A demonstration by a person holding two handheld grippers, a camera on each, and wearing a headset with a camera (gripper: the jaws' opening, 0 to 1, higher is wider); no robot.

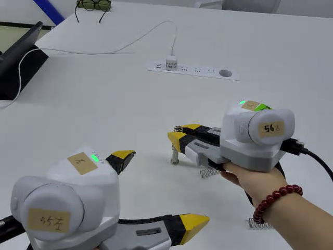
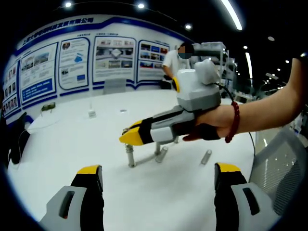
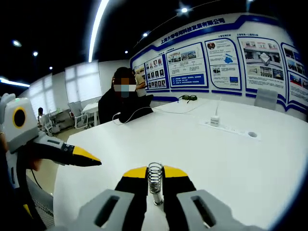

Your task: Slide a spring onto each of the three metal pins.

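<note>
My right gripper (image 3: 155,172) is shut on a small steel spring (image 3: 155,177), held upright between the yellow tips. The spring's lower end sits over a metal pin (image 3: 157,199) standing on the white table. In the head view the right gripper (image 1: 183,132) hovers just above an upright pin (image 1: 175,155). A loose spring (image 1: 208,172) lies beside the hand, and another spring (image 1: 259,224) lies near the wrist. My left gripper (image 1: 158,188) is open at the near left, holding nothing. The left gripper view shows the open left gripper (image 2: 159,171), two upright pins (image 2: 130,155) (image 2: 157,148) and a spring (image 2: 206,156).
A white power strip (image 1: 192,69) with a plugged charger and cable lies at the back of the table. Glasses (image 1: 93,5) rest at the far edge, and a dark device (image 1: 18,57) stands at the left. People sit beyond the table.
</note>
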